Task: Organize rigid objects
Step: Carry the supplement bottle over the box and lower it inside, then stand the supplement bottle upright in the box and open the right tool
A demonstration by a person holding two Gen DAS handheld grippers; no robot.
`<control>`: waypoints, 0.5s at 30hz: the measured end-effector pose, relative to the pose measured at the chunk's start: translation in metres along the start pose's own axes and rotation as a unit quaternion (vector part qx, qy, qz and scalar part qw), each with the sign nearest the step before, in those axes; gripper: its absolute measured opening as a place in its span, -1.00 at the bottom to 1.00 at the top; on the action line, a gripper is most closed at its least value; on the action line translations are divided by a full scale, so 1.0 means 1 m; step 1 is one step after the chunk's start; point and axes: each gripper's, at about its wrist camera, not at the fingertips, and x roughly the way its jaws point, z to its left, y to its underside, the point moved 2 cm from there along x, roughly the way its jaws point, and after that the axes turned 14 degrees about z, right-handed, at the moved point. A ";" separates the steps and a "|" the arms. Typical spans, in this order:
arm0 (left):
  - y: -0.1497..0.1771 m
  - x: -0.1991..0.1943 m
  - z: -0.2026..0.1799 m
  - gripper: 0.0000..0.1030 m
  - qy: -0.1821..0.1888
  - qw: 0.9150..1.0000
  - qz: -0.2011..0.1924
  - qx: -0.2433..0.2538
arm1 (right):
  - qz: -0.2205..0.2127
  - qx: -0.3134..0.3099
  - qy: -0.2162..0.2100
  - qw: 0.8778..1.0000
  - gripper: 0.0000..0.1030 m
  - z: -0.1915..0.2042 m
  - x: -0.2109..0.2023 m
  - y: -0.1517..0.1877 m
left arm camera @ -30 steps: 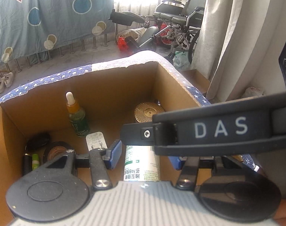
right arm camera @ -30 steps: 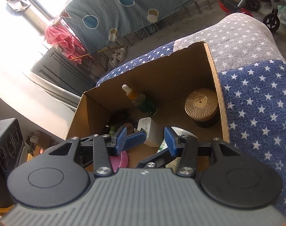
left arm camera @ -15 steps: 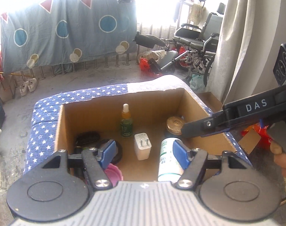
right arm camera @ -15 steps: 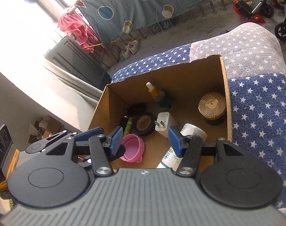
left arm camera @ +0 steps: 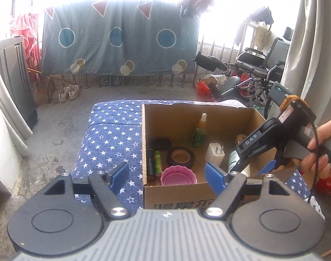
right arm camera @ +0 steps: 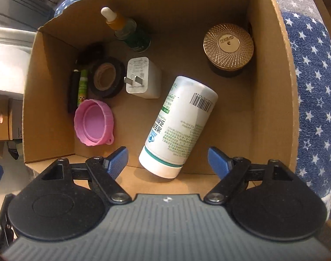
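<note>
White bottle [right arm camera: 180, 126] lies in the cardboard box [right arm camera: 272, 100]; right gripper [right arm camera: 167, 158] and left gripper [left arm camera: 166, 173] have just been opening wide, both empty.

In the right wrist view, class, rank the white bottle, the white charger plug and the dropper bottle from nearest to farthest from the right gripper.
1. White bottle: lying on its side, cap end between the open fingers of the right gripper.
2. White charger plug: mid-box, left of the bottle's base.
3. Dropper bottle: against the far wall.
</note>
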 end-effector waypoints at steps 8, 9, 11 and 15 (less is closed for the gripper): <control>0.008 -0.002 0.021 0.51 0.007 1.000 -0.003 -0.022 | 0.018 0.030 0.007 0.999 0.51 0.000 0.028 -0.007; 0.008 -0.002 0.022 0.51 0.009 1.000 -0.004 -0.026 | 0.009 0.029 0.008 0.999 0.46 0.001 0.025 -0.005; 0.010 0.000 0.026 0.51 0.013 0.999 -0.003 -0.032 | 0.000 0.031 0.003 1.000 0.16 0.000 0.020 -0.001; 0.014 0.001 0.028 0.51 0.019 0.999 -0.002 -0.035 | -0.009 0.045 -0.008 0.999 0.11 -0.010 0.012 0.013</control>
